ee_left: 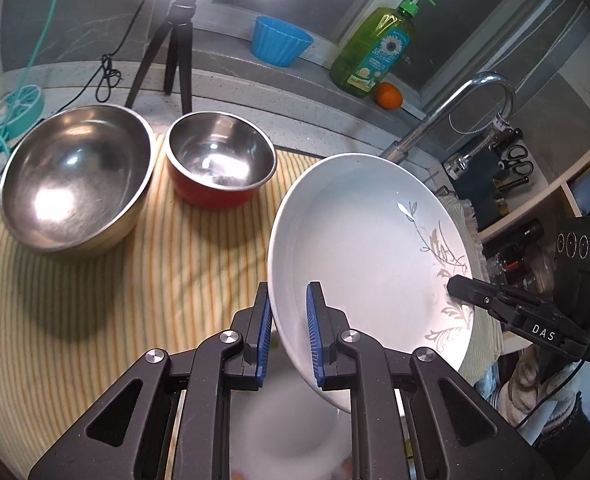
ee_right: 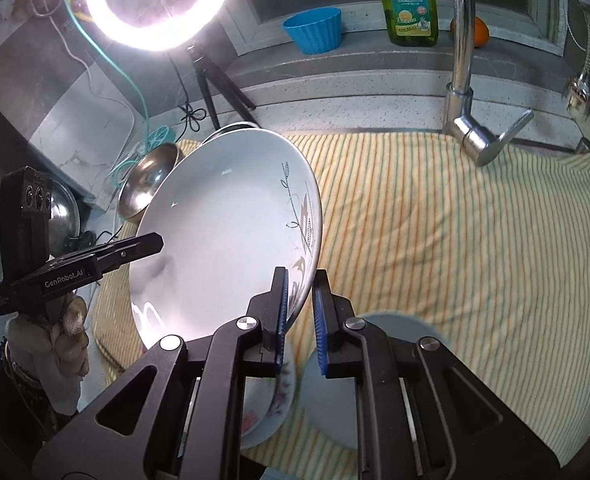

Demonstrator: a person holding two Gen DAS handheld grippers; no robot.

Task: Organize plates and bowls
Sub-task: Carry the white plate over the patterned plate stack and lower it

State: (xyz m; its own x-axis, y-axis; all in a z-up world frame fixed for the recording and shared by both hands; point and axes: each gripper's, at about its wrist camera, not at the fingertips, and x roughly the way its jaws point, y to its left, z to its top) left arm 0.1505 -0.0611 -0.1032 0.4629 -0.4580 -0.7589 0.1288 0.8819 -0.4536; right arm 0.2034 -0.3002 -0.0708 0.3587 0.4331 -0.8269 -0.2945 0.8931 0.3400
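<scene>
Two handheld black grippers with blue pads hold one white ceramic plate with a grey leaf pattern (ee_left: 369,240) between them, lifted and tilted above a yellow striped towel (ee_left: 183,256) spread over the surface. One rim edge sits pinched in the left gripper (ee_left: 289,320), whose jaws are narrowed onto it, and the opposite patterned edge sits pinched in the right gripper (ee_right: 299,312), its jaws likewise closed on the rim. Seen from the right wrist view, the left gripper comes in from the left side, carried by a gloved hand (ee_right: 69,340). Two steel bowls rest on the towel behind the plate: one large plain stainless steel bowl (ee_left: 77,176) and, just beside it, one smaller steel bowl with a red outside (ee_left: 220,158). Below the grippers, blurred, lie more dishes: one white dish with a pink flower print (ee_right: 269,408) and one plain pale grey plate (ee_right: 335,380), partly hidden so their exact number cannot be told. On the ledge behind stand one blue fluted plastic cup (ee_left: 281,40), one green dish soap pump bottle (ee_left: 375,48) and one orange fruit (ee_left: 389,95). One chrome tap (ee_right: 465,60) curves over the right end of the towel, and one lit ring light (ee_right: 157,4) on a black tripod (ee_left: 173,52) shines from the back.
</scene>
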